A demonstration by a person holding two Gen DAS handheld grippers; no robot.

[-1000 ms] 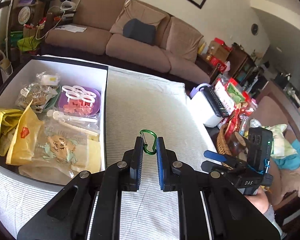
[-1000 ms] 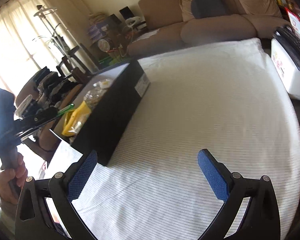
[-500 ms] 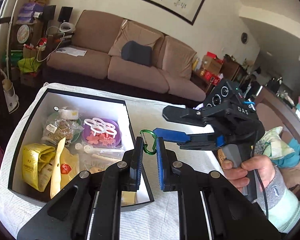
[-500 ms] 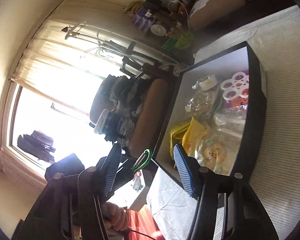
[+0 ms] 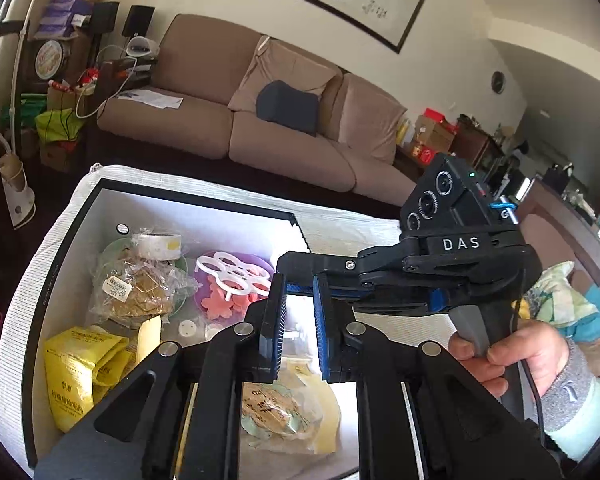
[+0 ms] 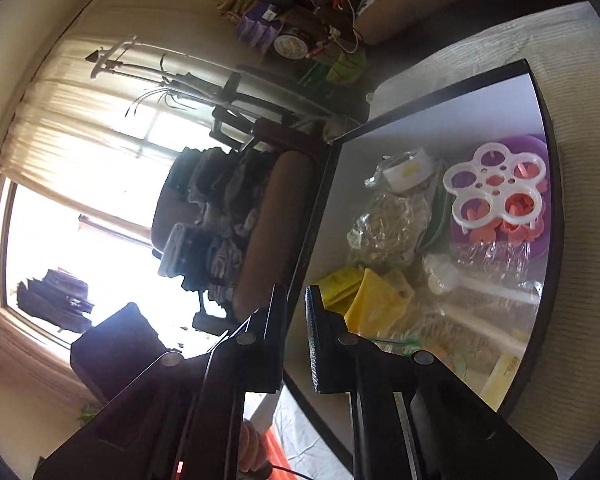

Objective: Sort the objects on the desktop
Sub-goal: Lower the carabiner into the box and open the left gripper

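Note:
A black box with a white inside [image 5: 204, 204] stands on the striped tablecloth and holds snack bags, a yellow packet [image 5: 76, 376] and a purple bowl with a white flower-shaped tray [image 5: 236, 276]. My left gripper [image 5: 299, 300] hovers over the box with its jaws a narrow gap apart and nothing visible between them. My right gripper [image 6: 297, 312] is nearly shut, with nothing visible between its jaws, over the box's near corner [image 6: 532, 80]. The right gripper's body shows in the left wrist view [image 5: 452, 264], crossing just beyond my left fingertips. The green carabiner is not visible.
A brown sofa [image 5: 260, 128] stands beyond the table. Cluttered shelves and a floor lamp are at the far left. A chair piled with clothes [image 6: 216, 216] stands by the bright window beside the box. The striped tablecloth [image 6: 580, 160] lies right of the box.
The green carabiner that my left gripper held is out of sight now. My right gripper swung over to the box and closed from wide open to a narrow gap. Both grippers moved over the box.

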